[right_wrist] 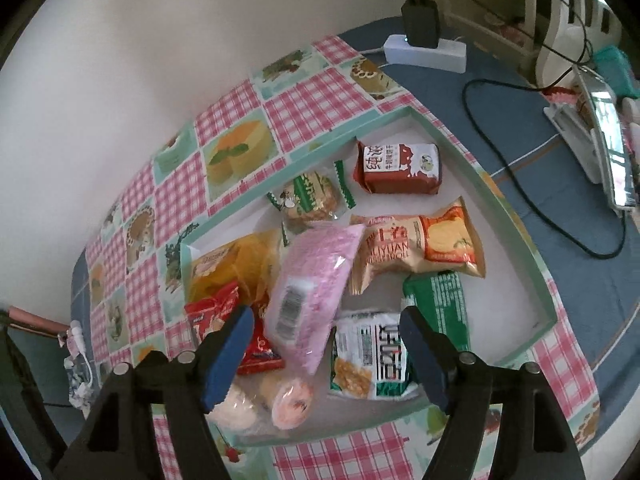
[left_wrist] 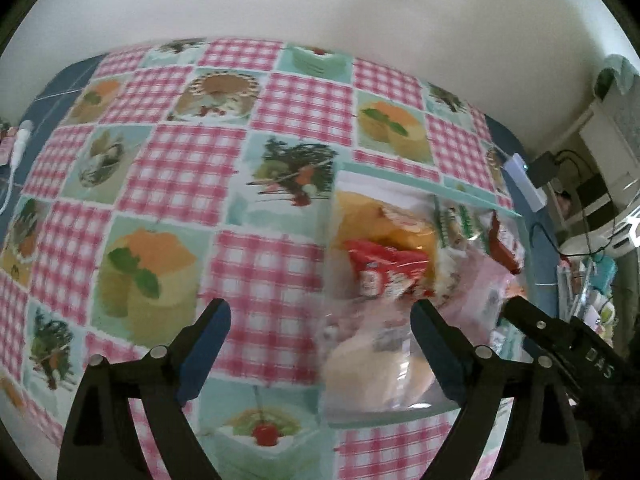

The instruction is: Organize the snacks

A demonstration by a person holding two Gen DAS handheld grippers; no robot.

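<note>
Pink gingham and cake pictures covered the tablecloth point(right_wrist: 236, 120), and sitting on it was a shallow tray point(right_wrist: 516, 224) with a mint-green rim and a white floor, where all the snacks had ended up. From the right wrist view the right gripper point(right_wrist: 326, 354) hung over the near end of the tray with its blue-padded jaws spread wide and nothing pinched between them, so released. Right under it lay a pink packet point(right_wrist: 316, 276) tilted across the pile, resting on a red packet point(right_wrist: 224, 320) and a yellow bag point(right_wrist: 240, 260). Next to the pink one sat a green and white packet point(right_wrist: 370, 360) with a dark green packet point(right_wrist: 440, 300) just beside it, and an orange cracker bag point(right_wrist: 420, 248) behind those. Further back were a round biscuit in a green-edged wrapper point(right_wrist: 312, 196) and a brown and white carton-style pack point(right_wrist: 400, 168) near the far corner. A clear bag of pale round buns point(right_wrist: 280, 396) lay at the near edge, partly hidden by the left finger. Off the cloth, a white power strip point(right_wrist: 428, 52) with a black charger point(right_wrist: 420, 24) plugged in sat on the blue table top point(right_wrist: 560, 272). The left wrist view was pretty blurry, but the left gripper point(left_wrist: 322, 346) also stood wide open and empty, hovering over the cloth at the tray's left edge, with its right finger in front of the bun bag
</note>
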